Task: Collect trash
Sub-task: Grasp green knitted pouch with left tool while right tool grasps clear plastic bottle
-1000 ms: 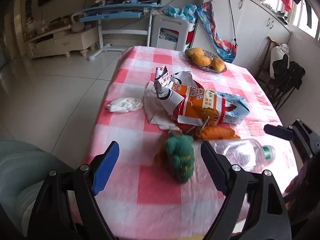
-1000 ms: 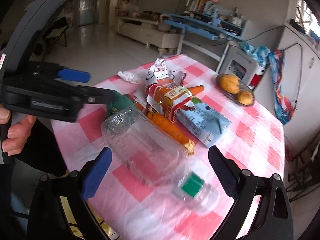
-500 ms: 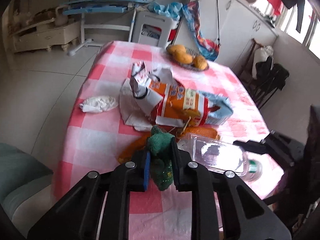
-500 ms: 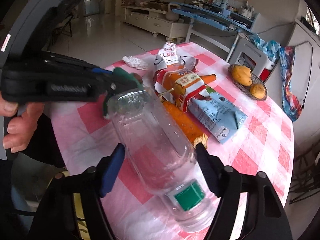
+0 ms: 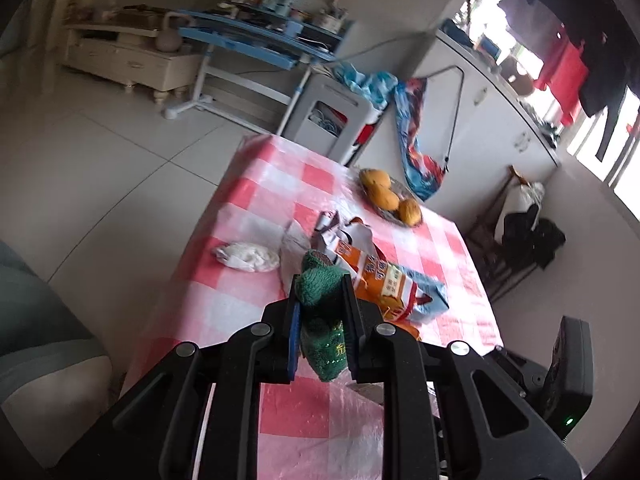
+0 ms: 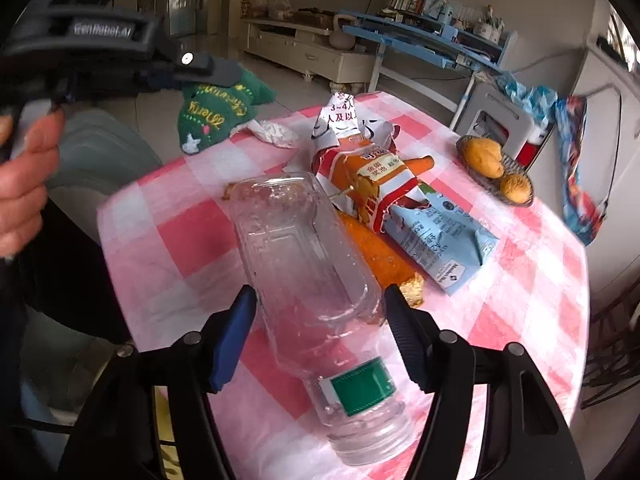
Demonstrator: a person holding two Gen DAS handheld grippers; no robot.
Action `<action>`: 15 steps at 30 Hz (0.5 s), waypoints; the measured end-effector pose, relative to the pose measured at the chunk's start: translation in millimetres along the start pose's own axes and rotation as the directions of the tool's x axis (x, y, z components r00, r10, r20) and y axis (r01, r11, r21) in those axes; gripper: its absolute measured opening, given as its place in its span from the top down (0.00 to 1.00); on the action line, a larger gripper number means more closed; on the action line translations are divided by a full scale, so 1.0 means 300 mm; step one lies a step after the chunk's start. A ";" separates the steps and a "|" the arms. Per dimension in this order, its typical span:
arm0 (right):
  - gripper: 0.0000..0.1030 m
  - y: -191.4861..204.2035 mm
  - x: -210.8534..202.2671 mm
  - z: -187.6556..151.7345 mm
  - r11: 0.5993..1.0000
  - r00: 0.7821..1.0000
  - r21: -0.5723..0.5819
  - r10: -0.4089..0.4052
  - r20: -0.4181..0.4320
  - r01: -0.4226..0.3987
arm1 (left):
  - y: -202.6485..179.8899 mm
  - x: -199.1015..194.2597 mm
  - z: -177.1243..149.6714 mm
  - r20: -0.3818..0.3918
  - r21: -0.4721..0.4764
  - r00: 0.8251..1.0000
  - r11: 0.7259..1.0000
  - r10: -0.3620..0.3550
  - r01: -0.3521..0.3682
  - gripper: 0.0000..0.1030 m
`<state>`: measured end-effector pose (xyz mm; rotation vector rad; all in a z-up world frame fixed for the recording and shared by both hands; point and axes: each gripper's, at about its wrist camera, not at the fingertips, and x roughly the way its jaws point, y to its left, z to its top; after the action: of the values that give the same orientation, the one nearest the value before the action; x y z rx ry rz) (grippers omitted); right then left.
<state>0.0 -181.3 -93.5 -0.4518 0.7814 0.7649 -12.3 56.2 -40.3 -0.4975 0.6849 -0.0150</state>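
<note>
Two grippers are loaded. The left gripper (image 5: pixel 320 320) has its jaws clamped on a green sock (image 5: pixel 322 322) and holds it in the air, clear of the table (image 5: pixel 256 208); the right wrist view shows the sock (image 6: pixel 216 110) hanging beside the table edge. The right gripper (image 6: pixel 318 334) has its jaws pressed against both sides of a clear bottle (image 6: pixel 308 264), near the shoulder. The bottle's capped end points toward the camera; whether its body rests on the cloth or is just lifted cannot be told.

Trash remaining on the table: a torn carton (image 6: pixel 372 178), a blue pack (image 6: pixel 444 240), a crumpled tissue (image 5: pixel 246 256). A carrot (image 6: pixel 376 252) lies touching the bottle's far side. A fruit basket (image 6: pixel 496 168) stands well apart.

Risks, as judgement:
- The bottle is smooth, thin-walled and empty. Excess squeeze is likely to buckle it; it may then slip forward out of the jaws.
- The grip sits off-centre. The long body may swing down on lifting.
- Lifting may drag or roll the carrot.
- The sock is soft. It may creep out of the jaws if swung.
- No bin is visible in either view, so the drop point cannot be confirmed.
</note>
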 end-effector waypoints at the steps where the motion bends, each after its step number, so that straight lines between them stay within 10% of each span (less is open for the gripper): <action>1: 0.40 -0.015 -0.011 0.004 0.999 1.000 0.029 0.017 0.016 -0.018 | 0.004 -0.007 0.005 0.007 -0.007 1.000 1.000 -0.004 0.004 0.83; 8: 0.41 -0.112 -0.060 0.020 0.951 0.974 0.225 0.187 0.124 -0.211 | -0.012 -0.045 0.014 0.067 0.006 0.998 1.000 0.005 -0.005 0.83; 15: 0.41 -0.013 -0.100 0.036 0.934 0.938 0.100 0.332 0.102 -0.342 | 0.040 -0.132 0.057 0.154 -0.044 0.988 0.999 0.024 -0.017 0.83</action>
<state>-6.1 -190.4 -63.2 -0.1783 0.8310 1.0453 -34.5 81.2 -10.4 -0.5270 0.5395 0.0573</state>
